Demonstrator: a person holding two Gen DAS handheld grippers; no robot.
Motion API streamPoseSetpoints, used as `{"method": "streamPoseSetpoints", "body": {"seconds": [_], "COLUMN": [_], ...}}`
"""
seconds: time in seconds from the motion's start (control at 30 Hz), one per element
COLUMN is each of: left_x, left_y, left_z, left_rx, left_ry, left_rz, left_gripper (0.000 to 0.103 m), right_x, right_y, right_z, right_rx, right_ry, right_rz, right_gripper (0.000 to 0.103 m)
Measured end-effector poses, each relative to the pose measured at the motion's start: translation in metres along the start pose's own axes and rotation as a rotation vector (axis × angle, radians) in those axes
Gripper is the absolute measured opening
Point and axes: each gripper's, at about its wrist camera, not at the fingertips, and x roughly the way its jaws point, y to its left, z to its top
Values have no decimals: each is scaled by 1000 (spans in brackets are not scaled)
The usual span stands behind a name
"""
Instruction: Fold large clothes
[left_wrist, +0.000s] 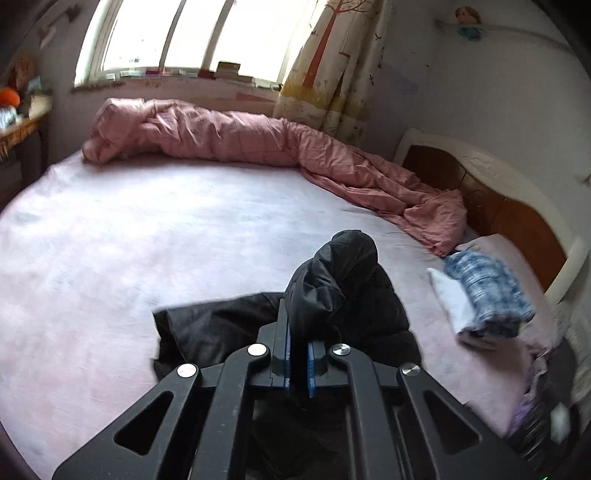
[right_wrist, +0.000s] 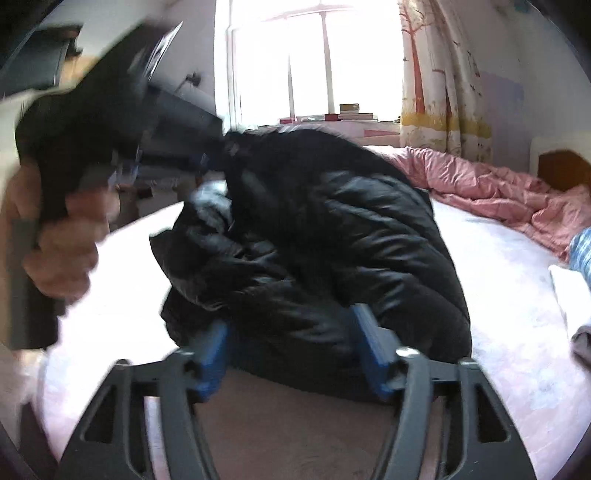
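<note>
A black puffer jacket (left_wrist: 343, 295) lies bunched on the pink bed sheet (left_wrist: 147, 240). My left gripper (left_wrist: 300, 354) is shut on a fold of the jacket and lifts it above the bed. In the right wrist view the jacket (right_wrist: 332, 236) hangs in a heap from the left gripper (right_wrist: 207, 158), which a hand holds at the upper left. My right gripper (right_wrist: 291, 328) is open, its blue pads (right_wrist: 369, 339) on either side of the jacket's lower edge, close to it.
A rumpled pink duvet (left_wrist: 258, 147) lies along the far side of the bed. Folded blue plaid and white clothes (left_wrist: 484, 291) sit near the wooden headboard (left_wrist: 498, 206). A window (left_wrist: 184, 37) and a curtain (left_wrist: 332, 62) are behind the bed.
</note>
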Motion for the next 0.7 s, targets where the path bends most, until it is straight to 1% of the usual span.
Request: {"method": "streamPoseSetpoints", "body": {"seconds": [0.03,0.07,0.1,0.17,0.2,0.23,0.27,0.3,0.33,0.37,0.4,0.43,0.47,0.5,0.53,0.57,0.6,0.63,0.67,0.7], "left_x": [-4,-7,-7,-11,-13,-12,-11,-9,-7,-9,-17,-26,-35,-44,-51,-53,-52,-47,-40,-32], "left_y": [1,1,-1,1,4,5,7,11,13,15,15,11,5,-5,-17,-25,-29,-33,-34,-33], "left_z": [-2,-3,-4,-8,-11,-11,-12,-14,-15,-18,-23,-30,-36,-44,-51,-57,-61,-63,-64,-65], "left_rx": [21,43,61,92,98,99,97,89,81,73,60,58,77,120,161,178,181,183,186,181], "left_ry": [-13,-25,-32,-39,-41,-39,-38,-38,-45,-76,-128,-172,-207,-248,-278,-291,-289,-276,-265,-256], "left_rz": [39,75,95,110,122,134,146,165,181,178,131,59,11,0,51,92,105,136,185,247], "left_gripper": [6,6,6,6,6,6,6,8,12,17,33,44,63,81,86,89,89,90,94,94], "right_x": [-6,-14,-19,-34,-36,-33,-28,-18,-5,8,17,24,30,32,37,41,44,44,44,44], "right_y": [-6,-14,-18,-37,-46,-56,-64,-72,-78,-82,-83,-83,-81,-78,-73,-67,-62,-59,-58,-57], "right_z": [3,7,11,17,18,19,19,19,17,14,11,7,3,-2,-4,-5,-5,-5,-5,-7], "right_rx": [27,69,94,168,190,210,214,209,198,190,191,201,207,205,198,178,157,146,143,149], "right_ry": [-15,-38,-52,-137,-158,-157,-138,-100,-43,17,48,62,71,80,89,88,81,73,68,66], "right_rz": [21,49,41,-54,-100,-168,-202,-203,-175,-150,-138,-116,-71,-32,3,3,-9,-5,21,56], "right_gripper": [80,85,92,97,101,101,101,101,101,101,101,101,101,102,102,102,102,103,103,103]}}
